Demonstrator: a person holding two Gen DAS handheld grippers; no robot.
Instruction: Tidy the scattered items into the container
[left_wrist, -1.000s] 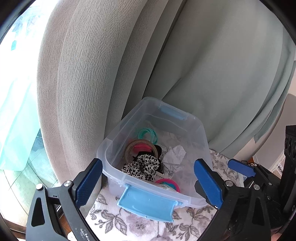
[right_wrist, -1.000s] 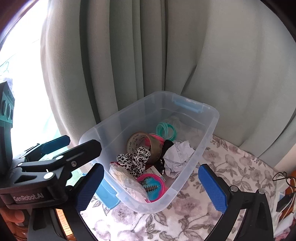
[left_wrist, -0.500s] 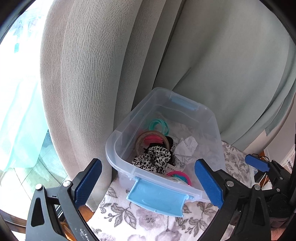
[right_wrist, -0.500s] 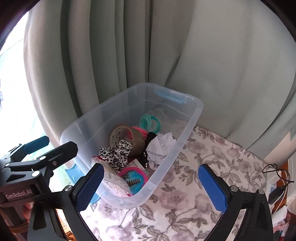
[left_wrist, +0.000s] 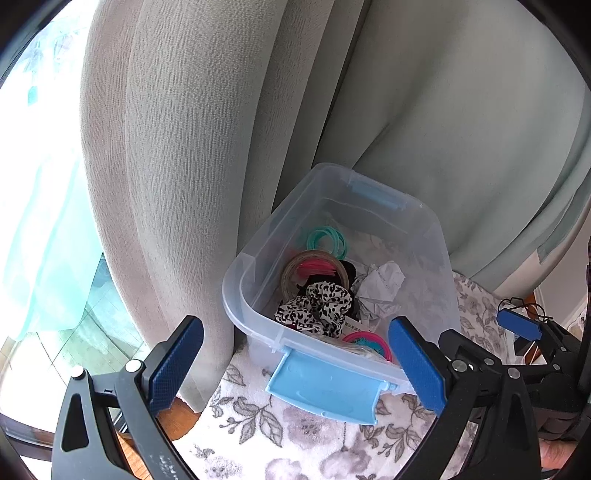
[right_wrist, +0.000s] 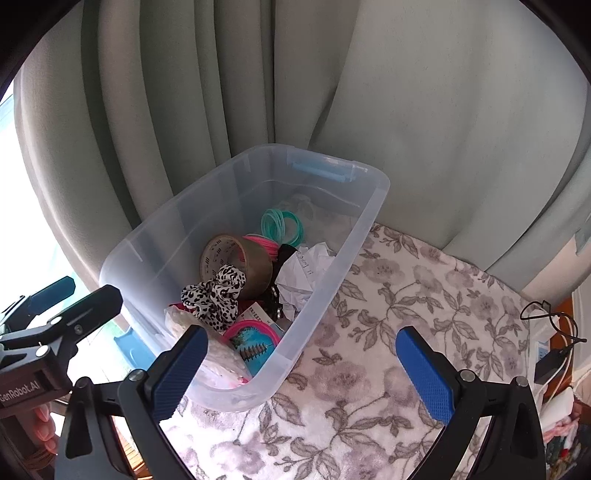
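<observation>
On a flowered cloth (right_wrist: 388, 302), against pale green curtains (right_wrist: 443, 110), a clear plastic bin (right_wrist: 354, 236) is set, its blue latch (left_wrist: 325, 387) hanging down at the near end. Inside it are gathered a tape roll (right_wrist: 236, 260), teal hair ties (right_wrist: 282, 225), pink hair ties (left_wrist: 314, 266), a spotted scrunchie (right_wrist: 216, 295), crumpled paper (right_wrist: 304, 269) and a pink round brush (right_wrist: 253, 341). Both the left gripper (left_wrist: 295, 367) and the right gripper (right_wrist: 301, 373) are held spread wide and empty, near the bin, nothing touched
</observation>
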